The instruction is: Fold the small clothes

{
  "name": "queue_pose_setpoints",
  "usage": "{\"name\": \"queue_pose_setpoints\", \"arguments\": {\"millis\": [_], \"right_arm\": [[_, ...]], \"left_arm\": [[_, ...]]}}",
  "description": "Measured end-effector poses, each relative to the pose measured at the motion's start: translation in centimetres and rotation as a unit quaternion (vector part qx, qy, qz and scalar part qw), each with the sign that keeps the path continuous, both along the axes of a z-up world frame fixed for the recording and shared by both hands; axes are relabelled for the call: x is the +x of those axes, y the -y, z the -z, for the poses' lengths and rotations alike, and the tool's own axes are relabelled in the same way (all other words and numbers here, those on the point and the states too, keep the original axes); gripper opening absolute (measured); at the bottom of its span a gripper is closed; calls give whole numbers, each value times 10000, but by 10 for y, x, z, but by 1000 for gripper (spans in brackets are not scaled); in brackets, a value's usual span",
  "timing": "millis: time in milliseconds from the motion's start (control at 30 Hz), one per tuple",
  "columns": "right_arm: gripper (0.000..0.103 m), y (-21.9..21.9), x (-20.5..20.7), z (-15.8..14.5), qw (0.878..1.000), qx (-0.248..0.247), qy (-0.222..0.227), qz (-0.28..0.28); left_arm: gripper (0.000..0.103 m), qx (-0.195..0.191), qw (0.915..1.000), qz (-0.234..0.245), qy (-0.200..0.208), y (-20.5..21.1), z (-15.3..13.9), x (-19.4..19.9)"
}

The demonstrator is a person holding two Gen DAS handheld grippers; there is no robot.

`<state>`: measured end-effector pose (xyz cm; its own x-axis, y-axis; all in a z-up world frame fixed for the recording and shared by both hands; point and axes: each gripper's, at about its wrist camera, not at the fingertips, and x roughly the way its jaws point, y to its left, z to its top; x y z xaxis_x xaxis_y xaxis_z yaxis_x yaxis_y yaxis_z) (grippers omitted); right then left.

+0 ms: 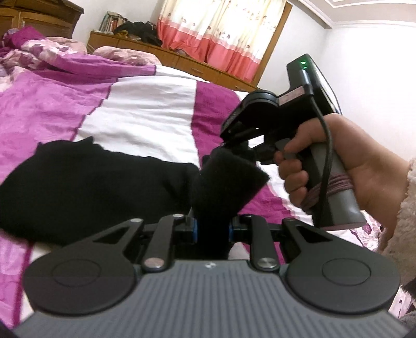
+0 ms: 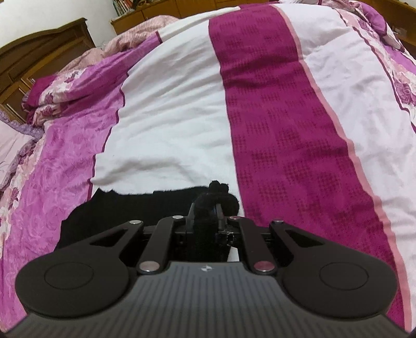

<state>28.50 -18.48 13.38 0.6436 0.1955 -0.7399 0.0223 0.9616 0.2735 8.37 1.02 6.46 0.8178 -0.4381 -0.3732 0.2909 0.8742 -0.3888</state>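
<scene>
A black knitted garment (image 1: pixel 85 187) lies on the bed, its near right edge lifted. My left gripper (image 1: pixel 212 226) is shut on that edge, and a fold of black cloth (image 1: pixel 228 179) stands up between its fingers. My right gripper (image 1: pixel 234 153) is seen from the side in the left wrist view, held in a hand, its fingers closed on the same raised fold. In the right wrist view the right gripper (image 2: pixel 208 221) is shut on a bunch of the black garment (image 2: pixel 124 208), which spreads to the left on the bedspread.
The bedspread (image 2: pixel 286 130) has magenta, white and pink stripes. Crumpled floral bedding (image 1: pixel 39 52) lies at the head end. A wooden shelf with books (image 1: pixel 111 23) and a pink curtain (image 1: pixel 221 31) stand behind the bed. A fluffy sleeve (image 1: pixel 400 221) is at right.
</scene>
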Motion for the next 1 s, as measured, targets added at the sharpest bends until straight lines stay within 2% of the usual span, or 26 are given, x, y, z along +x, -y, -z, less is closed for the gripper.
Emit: {"name": "queue_pose_setpoints", "arguments": {"millis": [133, 367, 567, 833, 1000], "right_arm": [[10, -16, -2, -5, 10000, -39, -20, -31], [10, -40, -6, -19, 10000, -67, 40, 54], [10, -60, 3, -25, 9996, -287, -21, 41], [10, -111, 11, -38, 9981, -545, -2, -298], [10, -164, 14, -41, 9940, -815, 90, -718]], "left_arm": [[22, -83, 9998, -21, 179, -19, 3, -4], [22, -252, 9995, -132, 120, -40, 0, -4], [23, -387, 9984, -380, 163, -51, -1, -4], [22, -586, 9942, -882, 182, -83, 2, -22], [22, -876, 9897, -1135, -57, -112, 6, -25]]}}
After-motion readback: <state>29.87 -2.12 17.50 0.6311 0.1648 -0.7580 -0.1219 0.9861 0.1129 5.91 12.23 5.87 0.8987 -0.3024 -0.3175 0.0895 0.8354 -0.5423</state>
